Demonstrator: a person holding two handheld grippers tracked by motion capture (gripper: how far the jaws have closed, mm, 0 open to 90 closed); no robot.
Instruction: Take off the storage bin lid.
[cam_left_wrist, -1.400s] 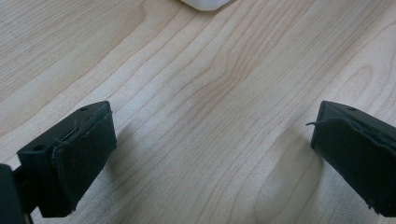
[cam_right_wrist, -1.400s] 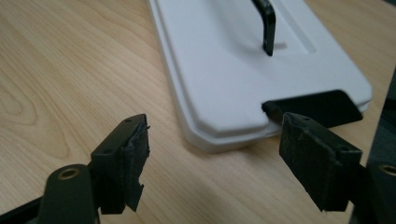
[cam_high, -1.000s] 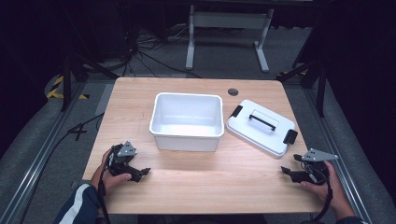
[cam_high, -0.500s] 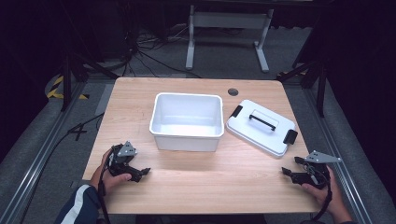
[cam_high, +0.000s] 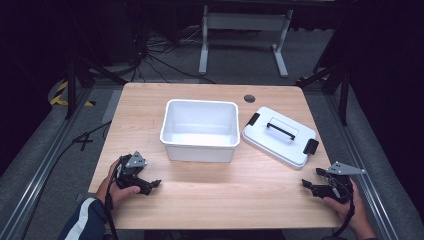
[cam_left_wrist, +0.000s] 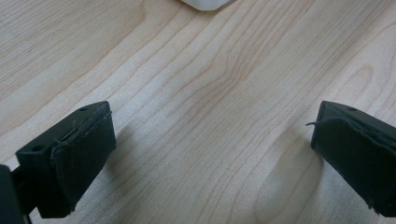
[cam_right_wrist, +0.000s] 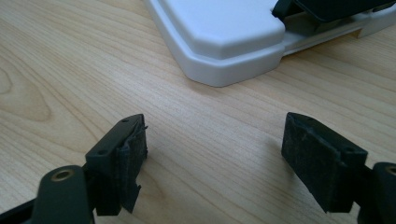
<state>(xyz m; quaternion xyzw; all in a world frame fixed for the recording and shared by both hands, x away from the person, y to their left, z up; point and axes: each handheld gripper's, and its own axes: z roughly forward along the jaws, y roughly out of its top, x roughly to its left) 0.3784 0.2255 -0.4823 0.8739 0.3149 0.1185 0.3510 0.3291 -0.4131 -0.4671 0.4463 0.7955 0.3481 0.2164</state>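
An empty white plastic bin stands in the middle of the wooden table. Its white lid, with a black handle and black side clips, lies flat to the bin's right. My left gripper rests low over the table near the front left, held by a hand, jaws wide open over bare wood. My right gripper sits at the front right edge, open too. In the right gripper view the lid's corner lies just beyond the open gripper.
A round cable hole is in the table's back edge. Beyond the table are a white metal stand, cables on the grey floor and dark frame legs. Bare wood stretches along the front between the two hands.
My right gripper has slid slightly back toward the table's front right edge. The left gripper, the bin and the lid have stayed put.
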